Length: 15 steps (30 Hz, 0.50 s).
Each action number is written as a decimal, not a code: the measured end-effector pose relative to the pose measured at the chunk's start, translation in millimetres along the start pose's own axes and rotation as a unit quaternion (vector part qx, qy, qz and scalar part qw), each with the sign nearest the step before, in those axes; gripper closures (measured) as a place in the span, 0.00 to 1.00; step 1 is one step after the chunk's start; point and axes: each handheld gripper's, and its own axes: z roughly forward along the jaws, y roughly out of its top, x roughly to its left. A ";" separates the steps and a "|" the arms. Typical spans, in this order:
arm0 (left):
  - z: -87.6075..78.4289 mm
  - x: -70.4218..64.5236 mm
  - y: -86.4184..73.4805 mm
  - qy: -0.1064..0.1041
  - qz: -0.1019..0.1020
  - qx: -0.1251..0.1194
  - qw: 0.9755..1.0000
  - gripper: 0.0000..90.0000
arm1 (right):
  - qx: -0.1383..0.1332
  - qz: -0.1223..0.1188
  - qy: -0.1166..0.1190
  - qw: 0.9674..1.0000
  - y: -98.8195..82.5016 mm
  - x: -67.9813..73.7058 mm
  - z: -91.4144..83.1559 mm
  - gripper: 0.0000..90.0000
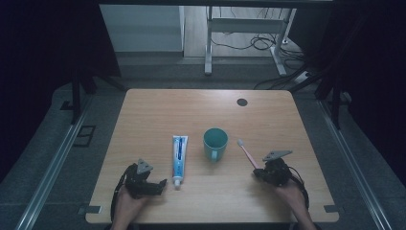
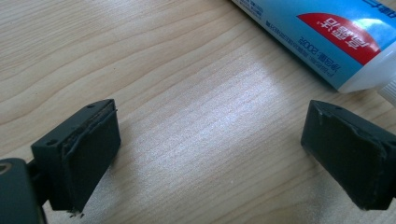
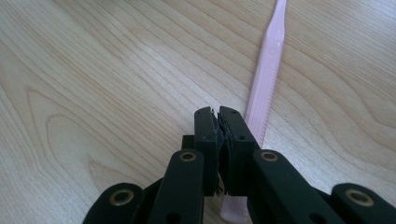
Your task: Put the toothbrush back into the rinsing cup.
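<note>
A blue and white toothpaste tube lies lengthwise left of a teal cup, cap toward the person. My left gripper rests on the table beside the cap, jaws wide open over bare wood, with the tube just past the right jaw. A pink toothbrush lies to the right of the cup. My right gripper sits at its handle end, jaws pressed together with nothing between them. The toothbrush runs under the right jaw and lies flat on the wood.
The wooden table has a dark round cable hole at the back right. Beyond the far edge stand white desk legs and loose cables on the floor. Bare wood lies behind the cup.
</note>
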 end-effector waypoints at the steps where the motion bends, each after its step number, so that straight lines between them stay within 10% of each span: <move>1: 0.0 0.0 0.0 0.000 0.000 0.000 1.000 0.05 | 0.000 0.000 0.001 1.000 -0.1 0.0 -0.4 0.95; 15: 0.0 0.0 0.0 0.000 0.000 0.000 1.000 0.05 | 0.024 0.000 -0.021 0.999 12.3 -8.7 -19.4 0.80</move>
